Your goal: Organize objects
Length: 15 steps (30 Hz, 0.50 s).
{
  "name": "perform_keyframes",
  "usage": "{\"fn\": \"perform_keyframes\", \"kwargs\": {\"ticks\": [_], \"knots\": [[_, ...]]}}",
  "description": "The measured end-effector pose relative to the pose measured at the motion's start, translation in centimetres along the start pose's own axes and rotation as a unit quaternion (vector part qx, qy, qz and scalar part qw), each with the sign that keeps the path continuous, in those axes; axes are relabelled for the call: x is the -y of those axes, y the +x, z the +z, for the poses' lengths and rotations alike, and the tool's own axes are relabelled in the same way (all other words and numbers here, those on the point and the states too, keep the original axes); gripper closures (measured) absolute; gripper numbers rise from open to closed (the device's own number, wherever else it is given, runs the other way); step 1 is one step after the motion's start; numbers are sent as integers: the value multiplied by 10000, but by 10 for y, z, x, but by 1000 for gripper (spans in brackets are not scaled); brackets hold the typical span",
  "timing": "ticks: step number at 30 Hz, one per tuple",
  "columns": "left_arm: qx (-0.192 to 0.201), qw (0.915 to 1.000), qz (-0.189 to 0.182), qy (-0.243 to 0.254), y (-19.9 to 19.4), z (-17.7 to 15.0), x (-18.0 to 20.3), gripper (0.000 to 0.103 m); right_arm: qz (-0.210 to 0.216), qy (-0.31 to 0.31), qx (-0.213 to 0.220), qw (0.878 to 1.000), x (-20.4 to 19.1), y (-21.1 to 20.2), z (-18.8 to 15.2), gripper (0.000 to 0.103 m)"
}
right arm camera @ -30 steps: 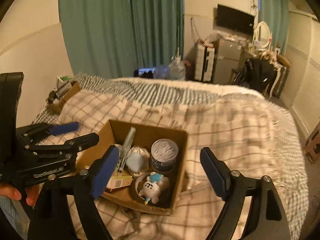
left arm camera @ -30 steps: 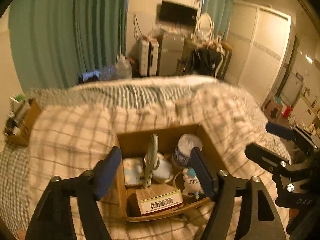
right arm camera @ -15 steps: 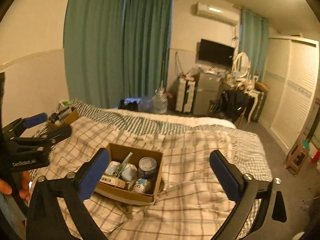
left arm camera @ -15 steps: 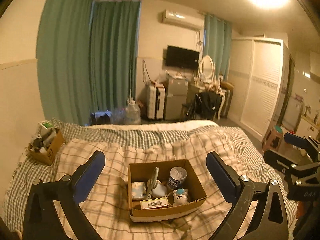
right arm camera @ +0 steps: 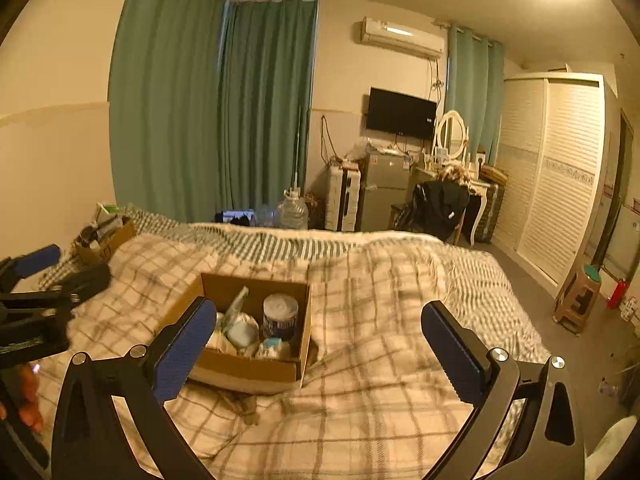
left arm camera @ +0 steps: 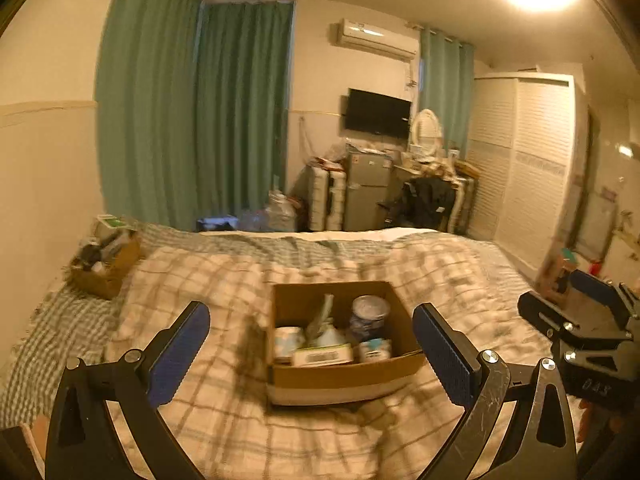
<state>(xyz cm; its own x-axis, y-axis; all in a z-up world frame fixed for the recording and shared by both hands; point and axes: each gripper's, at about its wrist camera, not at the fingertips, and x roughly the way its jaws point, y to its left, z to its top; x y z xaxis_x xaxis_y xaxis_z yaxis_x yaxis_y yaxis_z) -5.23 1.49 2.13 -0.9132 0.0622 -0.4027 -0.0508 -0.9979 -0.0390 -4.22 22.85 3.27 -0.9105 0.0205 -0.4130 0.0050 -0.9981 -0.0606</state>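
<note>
Both sets of fingers are spread wide and empty: left gripper (left arm camera: 311, 354), right gripper (right arm camera: 318, 350). The cardboard box (left arm camera: 344, 376) is seen filled, resting on the bed (right arm camera: 400, 300). Packing is judged largely done; nothing loose is seen outside.

Bed (left arm camera: 224, 432): checked blanket over a striped cover.
Mid-bed: open cardboard box (left arm camera: 344, 380), resting on blanket.
Far left corner: smaller cardboard box (left arm camera: 108, 276), full, by the wall.
</note>
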Motion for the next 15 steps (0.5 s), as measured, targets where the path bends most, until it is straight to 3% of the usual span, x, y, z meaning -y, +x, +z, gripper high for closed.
{"fn": "perform_keyframes", "kwargs": {"ticks": [2,6,9,15], "knots": [[188,9996,210,90,-1,-19,0,0,197,93,30,9998,0,7,-12,0],[184,9993,184,250,5,-42,-1,0,179,65,91,9998,-4,20,-31,0],[-51,9998,76,186,12,-44,-1,0,142,-40,20,9999,-9,30,-39,0],[-30,9998,125,173,11,-47,-2,0,131,22,-11,9999,-5,34,-43,0]]}}
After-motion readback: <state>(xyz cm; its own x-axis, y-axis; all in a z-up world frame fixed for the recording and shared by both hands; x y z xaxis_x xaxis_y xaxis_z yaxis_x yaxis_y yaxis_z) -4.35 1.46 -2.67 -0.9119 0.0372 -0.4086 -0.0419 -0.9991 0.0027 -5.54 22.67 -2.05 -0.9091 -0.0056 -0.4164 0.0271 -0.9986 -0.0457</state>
